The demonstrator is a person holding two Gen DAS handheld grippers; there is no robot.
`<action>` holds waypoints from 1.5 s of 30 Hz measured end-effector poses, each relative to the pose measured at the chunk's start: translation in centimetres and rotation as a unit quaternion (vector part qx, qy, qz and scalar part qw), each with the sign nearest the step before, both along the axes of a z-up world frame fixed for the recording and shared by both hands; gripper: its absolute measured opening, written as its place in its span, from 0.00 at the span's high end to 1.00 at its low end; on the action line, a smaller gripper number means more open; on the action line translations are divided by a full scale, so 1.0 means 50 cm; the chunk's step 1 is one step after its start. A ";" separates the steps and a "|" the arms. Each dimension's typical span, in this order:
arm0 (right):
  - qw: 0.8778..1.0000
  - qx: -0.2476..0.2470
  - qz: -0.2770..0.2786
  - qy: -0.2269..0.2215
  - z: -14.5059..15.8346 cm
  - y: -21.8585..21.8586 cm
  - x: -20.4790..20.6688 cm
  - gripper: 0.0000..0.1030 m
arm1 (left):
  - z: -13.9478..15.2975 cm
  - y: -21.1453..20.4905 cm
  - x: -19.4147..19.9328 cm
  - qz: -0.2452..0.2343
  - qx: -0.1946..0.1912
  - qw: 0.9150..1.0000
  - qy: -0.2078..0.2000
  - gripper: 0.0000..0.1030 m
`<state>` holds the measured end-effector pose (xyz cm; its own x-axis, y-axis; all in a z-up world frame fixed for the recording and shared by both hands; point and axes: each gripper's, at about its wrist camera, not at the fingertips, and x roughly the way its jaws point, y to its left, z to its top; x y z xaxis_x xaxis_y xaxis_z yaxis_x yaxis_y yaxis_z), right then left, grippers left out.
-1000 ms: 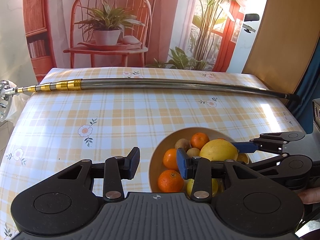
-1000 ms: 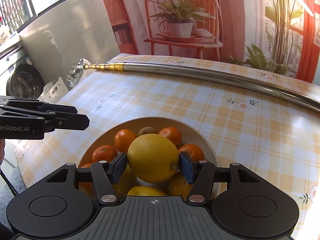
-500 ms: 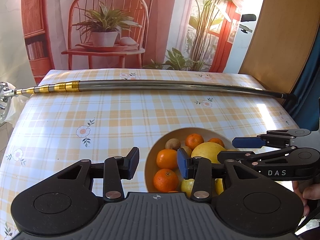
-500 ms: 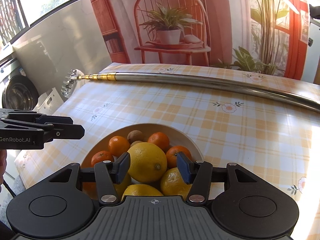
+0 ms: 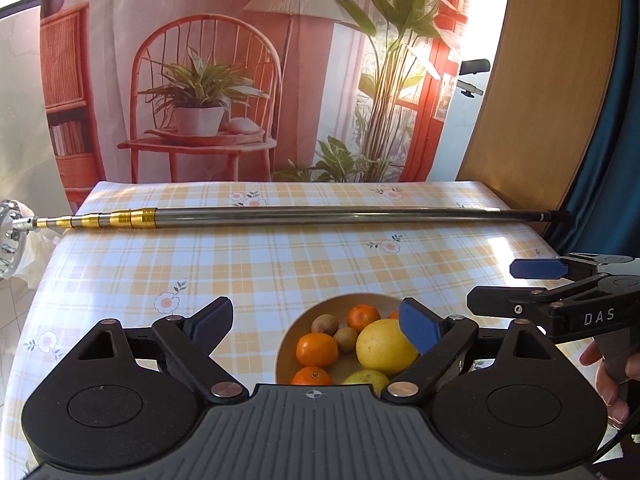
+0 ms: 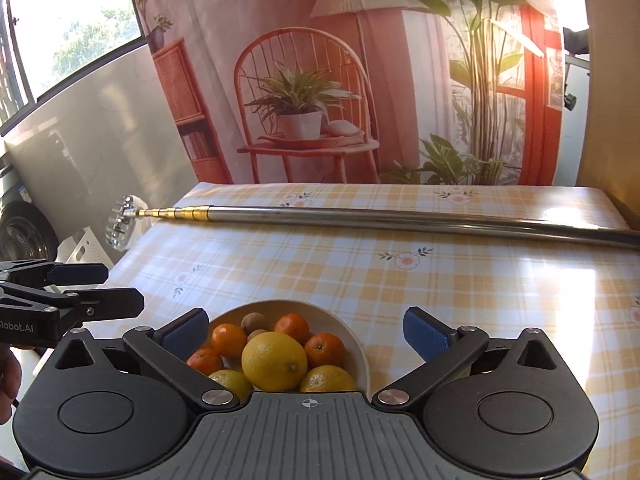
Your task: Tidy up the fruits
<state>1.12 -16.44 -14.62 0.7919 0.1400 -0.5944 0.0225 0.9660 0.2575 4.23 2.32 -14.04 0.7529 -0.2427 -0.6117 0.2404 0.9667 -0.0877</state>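
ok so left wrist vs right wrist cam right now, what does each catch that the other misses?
Only the left wrist view: the pole's black end, the right gripper from the side, and the hand holding it. Only the right wrist view: the window, the left gripper from the side, and a third lemon. Both: the bowl of oranges, kiwis and the big lemon, the metal pole, the checked tablecloth, the printed backdrop. Both sets of jaws stand open and empty.

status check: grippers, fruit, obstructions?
Left gripper open, empty. Right gripper open, empty. Big lemon sits in bowl with the oranges and kiwis. Telescopic pole lies across far table, apart from bowl.
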 end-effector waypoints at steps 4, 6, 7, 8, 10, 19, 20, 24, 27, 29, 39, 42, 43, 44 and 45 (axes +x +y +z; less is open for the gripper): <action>1.000 0.015 -0.022 -0.012 0.039 -0.018 -0.015 0.00 | 0.037 0.004 -0.007 -0.006 -0.006 1.000 -0.018 0.09; 0.999 0.013 -0.030 -0.022 0.061 -0.021 -0.023 0.00 | 0.059 0.007 -0.012 -0.007 -0.013 0.999 -0.030 0.08; 0.999 0.007 -0.036 -0.029 0.077 -0.020 -0.027 0.00 | 0.070 0.008 -0.015 -0.006 -0.015 0.999 -0.036 0.08; 0.999 0.001 -0.041 -0.034 0.090 -0.019 -0.031 0.00 | 0.082 0.009 -0.017 -0.004 -0.015 0.999 -0.044 0.07; 0.998 -0.012 -0.047 -0.047 0.120 -0.018 -0.039 0.00 | 0.110 0.007 -0.022 -0.004 -0.011 0.998 -0.061 0.06; 0.992 -0.036 -0.081 -0.090 0.241 -0.018 -0.061 0.00 | 0.224 -0.003 -0.051 0.011 -0.013 0.992 -0.123 0.05; 0.991 -0.036 -0.081 -0.096 0.251 -0.019 -0.064 0.00 | 0.235 -0.006 -0.056 0.011 -0.011 0.991 -0.131 0.05; 0.989 -0.043 -0.083 -0.113 0.282 -0.018 -0.075 0.00 | 0.267 -0.018 -0.070 0.007 -0.005 0.988 -0.155 0.05; 0.988 -0.045 -0.083 -0.122 0.297 -0.018 -0.083 0.00 | 0.282 -0.023 -0.079 0.005 -0.009 0.986 -0.166 0.05; 0.987 -0.046 -0.083 -0.126 0.303 -0.014 -0.087 0.00 | 0.283 -0.027 -0.082 0.005 -0.007 0.985 -0.171 0.05; 0.987 -0.052 -0.083 -0.130 0.309 -0.009 -0.094 0.00 | 0.286 -0.027 -0.096 0.003 0.000 0.984 -0.178 0.05; 0.987 -0.052 -0.084 -0.130 0.309 -0.008 -0.094 0.00 | 0.285 -0.026 -0.095 0.003 -0.001 0.984 -0.178 0.05; 0.987 -0.052 -0.084 -0.130 0.309 -0.008 -0.095 0.00 | 0.285 -0.026 -0.096 0.002 -0.001 0.984 -0.178 0.05; 0.986 -0.052 -0.085 -0.131 0.309 -0.008 -0.095 0.00 | 0.284 -0.026 -0.097 0.002 -0.001 0.984 -0.178 0.05; 0.986 -0.052 -0.084 -0.131 0.311 -0.007 -0.096 0.00 | 0.284 -0.026 -0.098 0.001 -0.001 0.984 -0.178 0.05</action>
